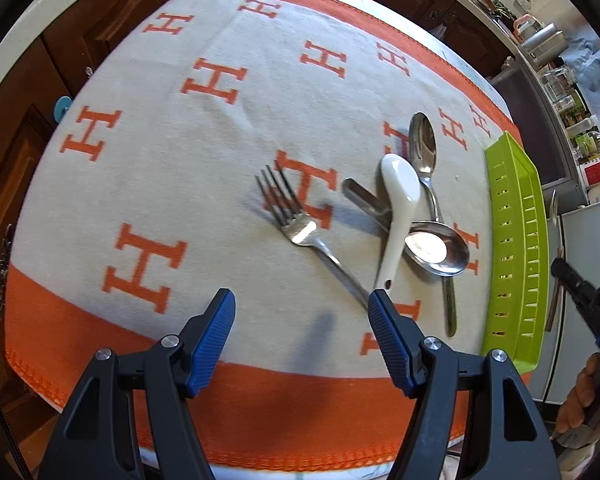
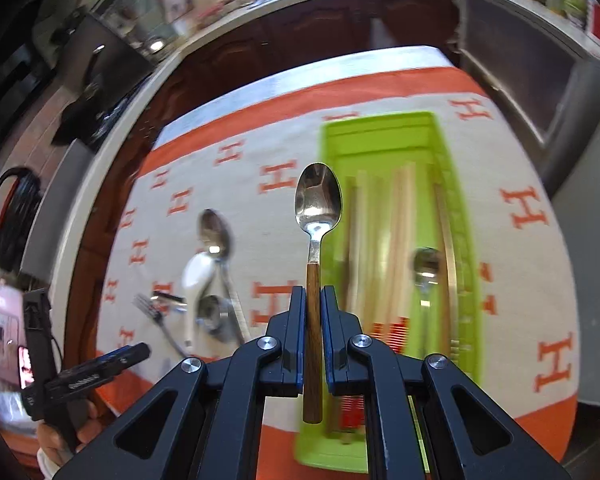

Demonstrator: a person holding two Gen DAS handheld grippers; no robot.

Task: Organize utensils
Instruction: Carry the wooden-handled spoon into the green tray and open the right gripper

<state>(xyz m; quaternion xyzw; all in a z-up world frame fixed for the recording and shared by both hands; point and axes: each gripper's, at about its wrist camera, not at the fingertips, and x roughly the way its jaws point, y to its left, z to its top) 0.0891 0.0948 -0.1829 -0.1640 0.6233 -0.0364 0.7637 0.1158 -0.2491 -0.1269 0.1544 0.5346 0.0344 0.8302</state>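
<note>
My right gripper (image 2: 313,298) is shut on the brown wooden handle of a small metal spoon (image 2: 318,200), held bowl-forward just left of the green tray (image 2: 380,136). In the tray lie pale chopsticks (image 2: 396,240) and a metal spoon (image 2: 426,268). My left gripper (image 1: 302,300) stands open above the cloth with nothing between its fingers. Ahead of it lie a fork (image 1: 296,224), a white ceramic spoon (image 1: 398,200), and two metal spoons (image 1: 423,144) (image 1: 436,248) in a loose pile. The green tray (image 1: 516,240) sits at the right of that view.
A beige cloth with orange H letters and an orange border (image 1: 220,140) covers the table. Dark wooden cabinets (image 1: 100,32) stand behind it, and a cluttered counter (image 1: 556,60) runs at the right. A hand holding the other gripper's handle (image 1: 588,392) shows at the right edge.
</note>
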